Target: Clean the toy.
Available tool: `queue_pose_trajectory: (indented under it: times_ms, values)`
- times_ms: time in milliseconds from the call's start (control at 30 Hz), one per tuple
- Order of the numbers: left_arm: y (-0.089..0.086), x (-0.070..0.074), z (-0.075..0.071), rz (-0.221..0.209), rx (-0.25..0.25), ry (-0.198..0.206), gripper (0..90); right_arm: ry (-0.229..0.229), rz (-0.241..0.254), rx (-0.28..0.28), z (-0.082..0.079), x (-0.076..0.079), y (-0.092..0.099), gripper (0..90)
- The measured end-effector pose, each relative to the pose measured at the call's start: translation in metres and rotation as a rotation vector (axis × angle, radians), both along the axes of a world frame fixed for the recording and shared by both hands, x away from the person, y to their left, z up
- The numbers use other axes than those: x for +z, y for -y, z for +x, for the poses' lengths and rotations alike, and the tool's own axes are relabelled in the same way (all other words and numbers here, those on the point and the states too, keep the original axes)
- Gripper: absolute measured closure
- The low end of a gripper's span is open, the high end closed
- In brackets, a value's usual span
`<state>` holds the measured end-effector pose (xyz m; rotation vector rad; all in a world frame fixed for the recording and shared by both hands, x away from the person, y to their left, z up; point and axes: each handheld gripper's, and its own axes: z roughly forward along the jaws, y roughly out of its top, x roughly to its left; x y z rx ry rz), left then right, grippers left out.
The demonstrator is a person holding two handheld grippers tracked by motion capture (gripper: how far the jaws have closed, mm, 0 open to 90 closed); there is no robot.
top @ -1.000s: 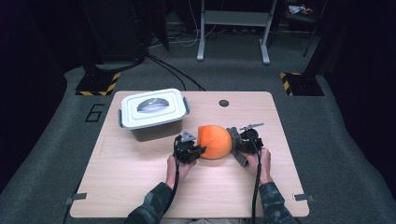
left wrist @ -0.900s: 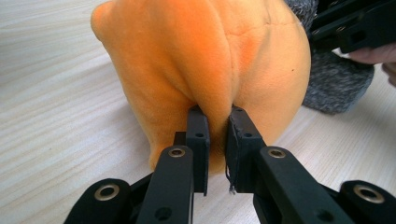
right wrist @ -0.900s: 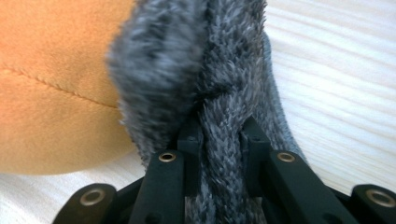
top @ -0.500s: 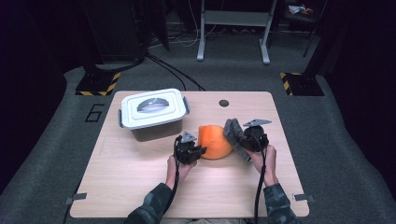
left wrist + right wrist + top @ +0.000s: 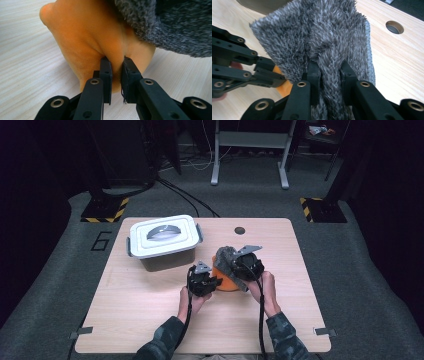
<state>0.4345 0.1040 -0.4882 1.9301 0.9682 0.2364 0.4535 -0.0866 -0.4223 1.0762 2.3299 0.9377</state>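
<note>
Step in hand, as judged: separating two cloths. Left claw [image 5: 115,65] was pinched on a fold of the orange cloth [image 5: 90,32], low by the counter [image 5: 150,320]. Right claw [image 5: 329,68] gripped the grey fleece cloth [image 5: 317,32], raised just right of the left claw, hand tilted inward. Next: lift the grey clear while the left anchors.

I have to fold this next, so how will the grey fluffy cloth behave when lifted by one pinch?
Probably floppy: the grey fluffy cloth bunches into a fold between the right hand-held gripper jaws and drapes over the orange cloth. It looks light for its size. Its deep pile should grip rather than slip.
</note>
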Motion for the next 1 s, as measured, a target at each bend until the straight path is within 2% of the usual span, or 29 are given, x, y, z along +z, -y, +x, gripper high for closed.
queue_pose_trajectory:
  times_ms: [100,167,400,633,867,1000]
  values:
    - [0.001,0.001,0.000,0.014,-0.005,0.008,80.3,0.002,-0.009,-0.013,0.001,-0.001,0.002,75.1]
    - [0.002,0.000,0.000,0.006,-0.001,0.007,80.3,0.002,-0.012,-0.018,0.000,-0.002,0.003,75.1]
    - [0.001,-0.001,0.001,0.004,-0.002,0.006,80.4,-0.008,0.000,-0.064,0.002,-0.005,0.022,75.1]
    - [0.001,-0.001,0.001,0.006,-0.001,0.003,80.4,-0.048,0.035,-0.136,0.005,-0.018,0.045,75.1]
    - [0.000,-0.002,0.002,0.001,-0.001,0.001,80.4,-0.107,0.023,-0.193,0.014,-0.037,0.063,75.3]
    - [0.000,-0.002,0.002,0.001,0.001,0.001,80.4,-0.160,0.012,-0.220,0.022,-0.053,0.070,75.3]
